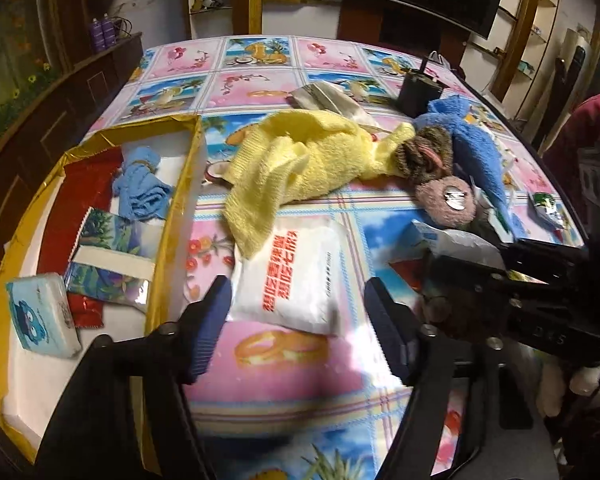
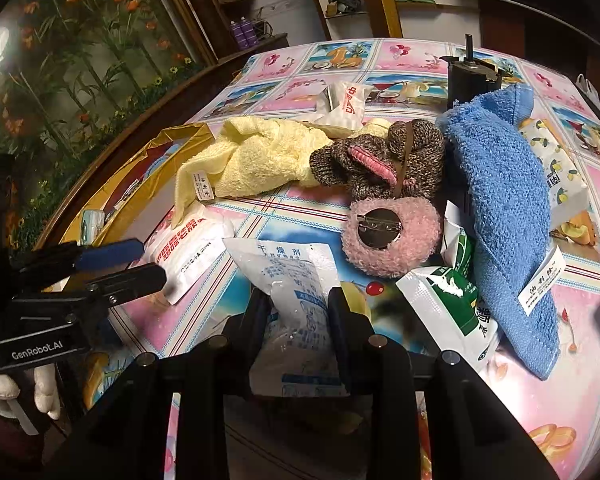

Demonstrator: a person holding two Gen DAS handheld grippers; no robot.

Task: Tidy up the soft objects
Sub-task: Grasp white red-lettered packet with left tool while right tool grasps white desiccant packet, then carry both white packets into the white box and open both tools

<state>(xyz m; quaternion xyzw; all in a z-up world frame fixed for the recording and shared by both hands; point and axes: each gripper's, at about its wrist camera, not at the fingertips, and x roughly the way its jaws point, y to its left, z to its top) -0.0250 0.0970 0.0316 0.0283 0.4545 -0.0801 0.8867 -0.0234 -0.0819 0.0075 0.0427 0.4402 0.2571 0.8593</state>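
Note:
My left gripper (image 1: 300,320) is open, its blue pads either side of a white packet with red lettering (image 1: 290,276) lying on the table; the packet also shows in the right wrist view (image 2: 188,248). My right gripper (image 2: 298,312) is shut on a clear desiccant packet with blue print (image 2: 296,292). A yellow towel (image 1: 296,160) lies mid-table, with a brown knit item (image 2: 376,156), a pink fuzzy brooch (image 2: 392,236) and a blue towel (image 2: 504,208) to its right. A gold-edged box (image 1: 172,216) at left holds a small blue cloth (image 1: 140,184).
The box also holds a tissue pack (image 1: 44,316), a printed packet (image 1: 112,260) and red wrappers. A green-and-white sachet (image 2: 448,304), a lemon-print tissue pack (image 2: 560,168) and a black device (image 2: 472,76) sit on the patterned tablecloth (image 2: 412,60). Wooden shelves stand behind.

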